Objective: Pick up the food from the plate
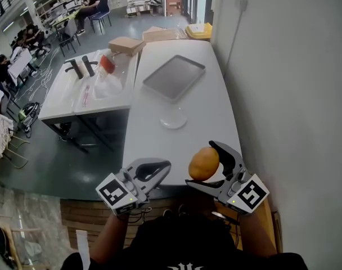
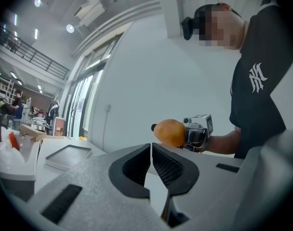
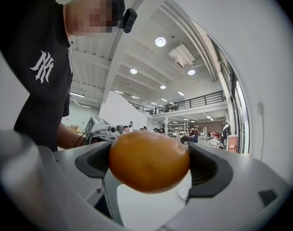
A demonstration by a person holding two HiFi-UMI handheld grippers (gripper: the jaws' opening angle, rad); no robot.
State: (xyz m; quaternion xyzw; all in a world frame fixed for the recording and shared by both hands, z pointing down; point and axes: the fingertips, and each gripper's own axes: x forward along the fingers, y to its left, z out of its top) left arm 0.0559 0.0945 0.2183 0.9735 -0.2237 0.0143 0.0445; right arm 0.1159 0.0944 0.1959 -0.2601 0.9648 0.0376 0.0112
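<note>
White table (image 1: 185, 142) below. Right gripper (image 1: 203, 163) fingers clamp the round orange-brown food (image 3: 149, 160), held in the air over the table's near edge (well apart from the clear plate (image 1: 173, 118)). Left gripper (image 1: 161, 167) fingers are pressed together, just beside it.

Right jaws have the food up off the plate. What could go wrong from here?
1. The food is round and smooth, and the right gripper pinches it only at its sides, so it could slip out.
2. It hangs near the table's near edge, so a drop might roll to the floor.
</note>
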